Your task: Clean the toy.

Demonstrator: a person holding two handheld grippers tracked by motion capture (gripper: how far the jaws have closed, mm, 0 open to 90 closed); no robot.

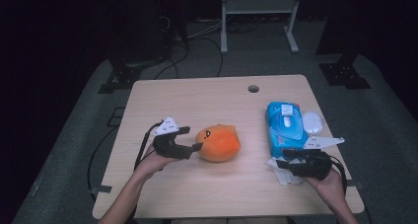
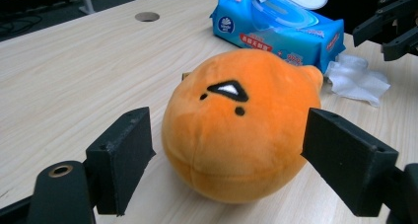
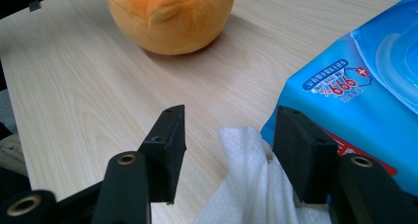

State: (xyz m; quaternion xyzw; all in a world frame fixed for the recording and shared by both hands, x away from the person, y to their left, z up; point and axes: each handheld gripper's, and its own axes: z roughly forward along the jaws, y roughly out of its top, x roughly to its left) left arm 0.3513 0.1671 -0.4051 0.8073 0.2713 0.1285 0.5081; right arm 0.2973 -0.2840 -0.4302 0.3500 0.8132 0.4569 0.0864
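Observation:
An orange round plush toy [image 1: 219,143] with a small face lies mid-table. My left gripper [image 1: 190,144] is open, its jaws on either side of the plush [image 2: 236,125], close to it but not squeezing. A blue pack of wet wipes [image 1: 285,127] lies at the right, lid flipped open. A crumpled white wipe [image 1: 284,173] lies at its near end. My right gripper [image 1: 285,162] is open over that wipe [image 3: 249,184], whose folds rise between the two jaws beside the blue pack [image 3: 365,91]. The plush [image 3: 170,14] sits farther off in the right gripper view.
The light wooden table [image 1: 197,100] has a round cable hole [image 1: 253,89] near its far edge. A white round lid [image 1: 312,122] sticks out beside the wipes pack. Beyond the table are a grey floor, cables and metal stand legs [image 1: 259,17].

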